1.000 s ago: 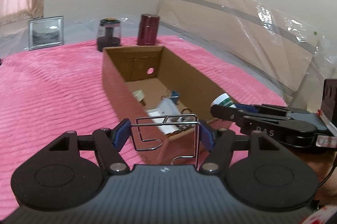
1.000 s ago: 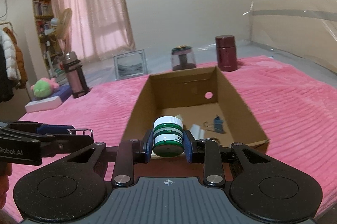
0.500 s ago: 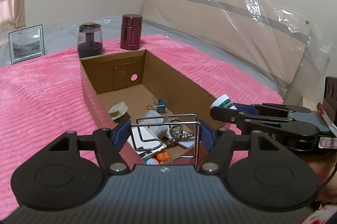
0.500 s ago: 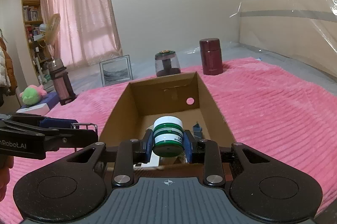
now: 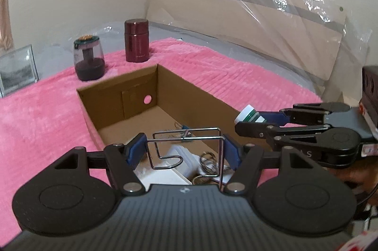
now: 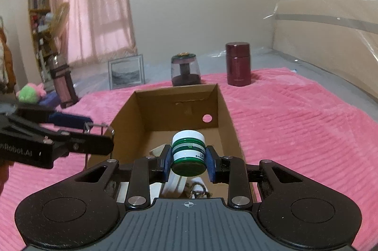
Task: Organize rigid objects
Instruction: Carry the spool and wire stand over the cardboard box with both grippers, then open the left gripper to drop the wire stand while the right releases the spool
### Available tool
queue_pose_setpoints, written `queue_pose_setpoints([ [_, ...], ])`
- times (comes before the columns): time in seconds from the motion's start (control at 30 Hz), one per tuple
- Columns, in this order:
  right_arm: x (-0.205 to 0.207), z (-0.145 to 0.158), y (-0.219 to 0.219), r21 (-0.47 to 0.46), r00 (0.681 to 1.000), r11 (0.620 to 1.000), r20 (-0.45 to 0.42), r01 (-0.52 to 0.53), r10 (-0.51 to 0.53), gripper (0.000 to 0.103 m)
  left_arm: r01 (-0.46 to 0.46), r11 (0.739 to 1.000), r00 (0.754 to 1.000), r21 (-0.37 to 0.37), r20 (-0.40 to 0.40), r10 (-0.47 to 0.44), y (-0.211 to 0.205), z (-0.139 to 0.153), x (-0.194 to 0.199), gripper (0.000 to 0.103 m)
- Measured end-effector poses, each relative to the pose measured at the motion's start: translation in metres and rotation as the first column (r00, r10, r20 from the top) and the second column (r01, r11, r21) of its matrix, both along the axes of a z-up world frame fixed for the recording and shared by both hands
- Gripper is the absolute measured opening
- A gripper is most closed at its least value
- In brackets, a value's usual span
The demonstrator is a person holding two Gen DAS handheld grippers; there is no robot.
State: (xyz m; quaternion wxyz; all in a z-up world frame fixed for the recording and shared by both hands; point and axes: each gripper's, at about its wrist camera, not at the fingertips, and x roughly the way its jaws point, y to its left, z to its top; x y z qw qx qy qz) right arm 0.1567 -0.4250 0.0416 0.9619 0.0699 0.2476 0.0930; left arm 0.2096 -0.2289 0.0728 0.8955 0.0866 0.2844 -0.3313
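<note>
An open cardboard box point(image 5: 196, 91) point(image 6: 223, 104) lies on the pink blanket. My left gripper point(image 5: 184, 151) is shut on a bent metal wire rack point(image 5: 186, 147), held over the near end of the box. In the right wrist view that rack point(image 6: 99, 127) shows at the left, beside the box's left wall. My right gripper point(image 6: 188, 162) is shut on a small green-and-white jar point(image 6: 188, 151) above the box's near end; the same jar point(image 5: 249, 115) pokes out over the box's right wall. Inside the box lie a white plastic piece point(image 5: 174, 163), metal rings point(image 5: 208, 160) and a blue binder clip point(image 5: 184, 127).
Beyond the box stand a dark red canister point(image 6: 238, 64), a clear grinder jar point(image 6: 185, 69) and a framed picture point(image 6: 126, 71). A tall tumbler point(image 6: 62, 83) and a plush toy point(image 6: 29, 92) sit at the far left. A plastic-wrapped headboard point(image 5: 259, 22) borders the right.
Both grippers have moved forward over the box's near end, each keeping its grip. The left gripper has shifted from the box's left side to above its inside.
</note>
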Motion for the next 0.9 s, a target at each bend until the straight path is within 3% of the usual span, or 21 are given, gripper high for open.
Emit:
queue_pose_setpoints([
  [0.3,0.055,0.003,-0.002,-0.144,0.993,0.983,-0.055,-0.115,0.108,0.027,0.057,0.992,0.998,0.111,0.034,-0.062,-0.018,0.005,0.063,0.065],
  [0.5,0.103,-0.001,0.003,-0.269,0.971,0.936,-0.13,-0.228,0.2,0.027,0.08,0.981,0.996,0.174,0.014,-0.084,-0.026,-0.001,0.113,0.065],
  [0.9,0.19,-0.04,0.019,-0.324,0.906,0.861,-0.302,-0.392,0.298,0.027,0.08,0.942,0.995,0.324,-0.085,-0.056,-0.041,-0.048,0.189,0.065],
])
